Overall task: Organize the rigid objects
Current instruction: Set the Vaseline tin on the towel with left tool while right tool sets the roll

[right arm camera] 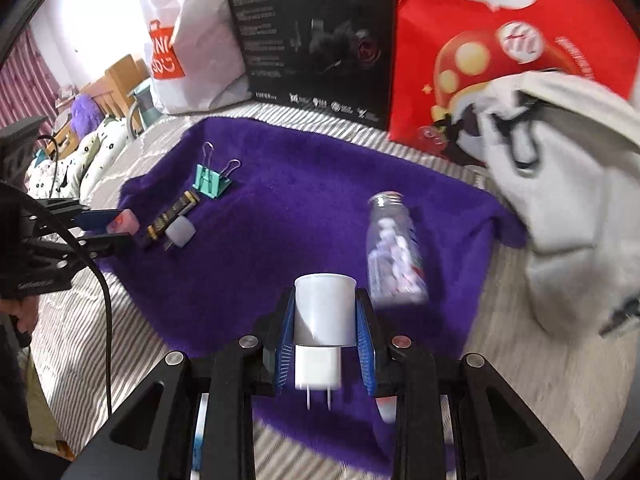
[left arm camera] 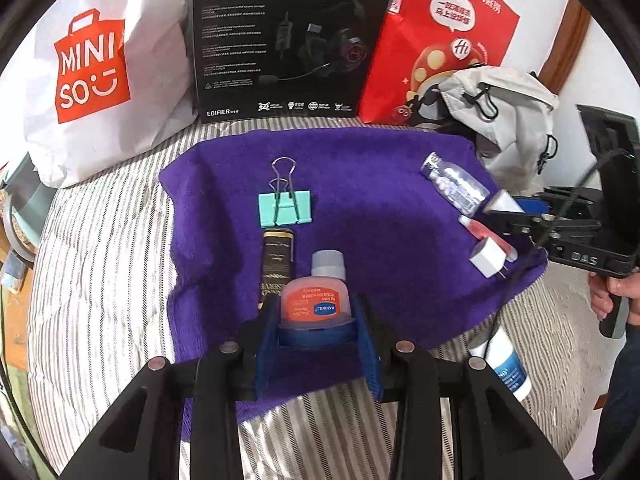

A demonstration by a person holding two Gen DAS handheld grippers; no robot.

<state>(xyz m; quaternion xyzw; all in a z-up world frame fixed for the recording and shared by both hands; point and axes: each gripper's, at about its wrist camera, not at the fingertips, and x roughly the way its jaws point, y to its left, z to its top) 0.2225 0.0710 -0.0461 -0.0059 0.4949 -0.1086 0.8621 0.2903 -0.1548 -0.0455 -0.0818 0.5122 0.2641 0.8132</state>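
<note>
**Spotter:** What does your left side have?

**Me:** My left gripper is closed on a small orange lotion bottle with a grey cap. Its blue fingers press both sides of the body, cap pointing away from me. It sits over the near edge of the fuzzy purple towel, which is spread on a grey-and-white striped bed cover.

**Spotter:** And the right?

**Me:** My right gripper clamps a white plastic tube, its flat end facing forward. Just under it, on the towel, lies a white charger plug with two metal prongs; whether the fingers touch it, I can't tell.

**Spotter:** What is loose on the towel?

**Me:** A mint-green binder clip with wire handles near the middle, and a black-and-gold slim tube just in front of it, beside the orange bottle. A clear glass bottle with small pale pieces inside lies on its side towards the right edge. From the left camera a pink-red item also shows by the plug, too blurred to name.

**Spotter:** Behind the towel?

**Me:** A white Miniso bag, a black headset box, a red paper bag and a light grey drawstring pouch. A white-and-blue tube lies off the towel on the cover
</note>
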